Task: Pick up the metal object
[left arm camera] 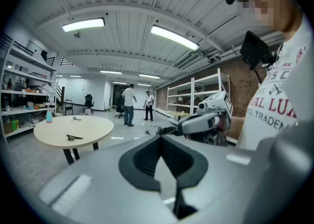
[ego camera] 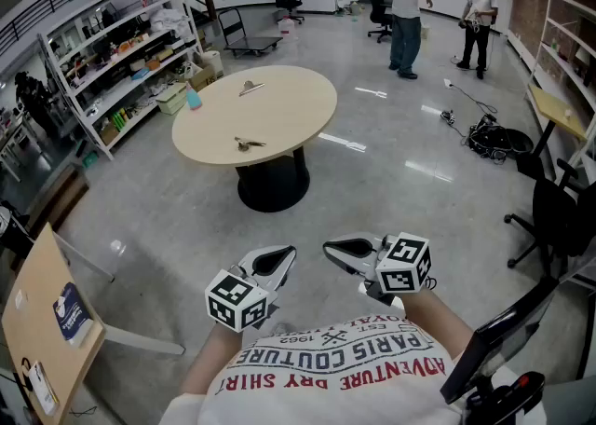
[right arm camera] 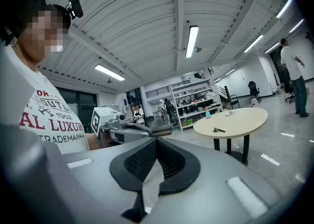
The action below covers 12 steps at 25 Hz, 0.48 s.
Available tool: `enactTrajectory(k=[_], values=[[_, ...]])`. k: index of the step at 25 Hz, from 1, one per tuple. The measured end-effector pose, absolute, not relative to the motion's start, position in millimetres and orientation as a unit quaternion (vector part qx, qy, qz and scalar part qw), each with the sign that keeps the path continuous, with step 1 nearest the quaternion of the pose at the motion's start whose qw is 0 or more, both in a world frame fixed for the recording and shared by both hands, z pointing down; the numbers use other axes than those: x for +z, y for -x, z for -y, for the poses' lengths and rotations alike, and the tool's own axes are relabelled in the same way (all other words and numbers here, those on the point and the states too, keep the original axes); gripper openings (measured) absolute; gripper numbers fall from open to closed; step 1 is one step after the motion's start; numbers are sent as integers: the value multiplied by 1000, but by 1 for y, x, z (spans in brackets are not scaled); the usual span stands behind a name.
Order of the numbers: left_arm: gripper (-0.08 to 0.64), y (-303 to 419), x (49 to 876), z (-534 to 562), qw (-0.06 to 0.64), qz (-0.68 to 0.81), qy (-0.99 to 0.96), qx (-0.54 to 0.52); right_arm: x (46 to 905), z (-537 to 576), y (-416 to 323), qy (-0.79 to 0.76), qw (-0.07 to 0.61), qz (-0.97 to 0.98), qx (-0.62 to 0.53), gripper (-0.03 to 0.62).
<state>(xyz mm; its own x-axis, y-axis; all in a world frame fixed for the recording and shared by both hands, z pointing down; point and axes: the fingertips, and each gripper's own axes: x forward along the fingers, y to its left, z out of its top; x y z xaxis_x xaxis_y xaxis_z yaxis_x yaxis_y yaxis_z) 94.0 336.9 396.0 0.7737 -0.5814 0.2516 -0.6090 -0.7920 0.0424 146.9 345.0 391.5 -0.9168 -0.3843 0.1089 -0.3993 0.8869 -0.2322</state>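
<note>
barely begun. seen lying untouched on the round counter (ego camera: 289, 111): a small metal object (ego camera: 249, 144) near the closer edge, and a second metal piece (ego camera: 250, 89) farther back, near a blue bottle (ego camera: 194, 98). cannot tell which of the two is meant. held low by the chest, well apart from the counter across open floor: left tool (ego camera: 277, 260), pinched fully together on nothing, and right tool (ego camera: 343, 251), likewise closed tip to tip and empty. left to do, by the look of it: walk up to the counter, spread one tool wide, straddle the flat piece, close and lift.
</note>
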Motion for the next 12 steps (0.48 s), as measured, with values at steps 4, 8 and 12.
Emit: enactTrajectory(k=[4, 8, 12], values=[[3, -102, 398, -332, 52, 313, -940, 125, 391, -334, -156, -210, 21, 969, 131, 2], [3, -91, 400, -312, 51, 323, -936, 129, 393, -309, -150, -206, 19, 969, 137, 2], [3, -59, 407, -274, 63, 346, -929, 117, 403, -269, -126, -198, 21, 969, 144, 2]])
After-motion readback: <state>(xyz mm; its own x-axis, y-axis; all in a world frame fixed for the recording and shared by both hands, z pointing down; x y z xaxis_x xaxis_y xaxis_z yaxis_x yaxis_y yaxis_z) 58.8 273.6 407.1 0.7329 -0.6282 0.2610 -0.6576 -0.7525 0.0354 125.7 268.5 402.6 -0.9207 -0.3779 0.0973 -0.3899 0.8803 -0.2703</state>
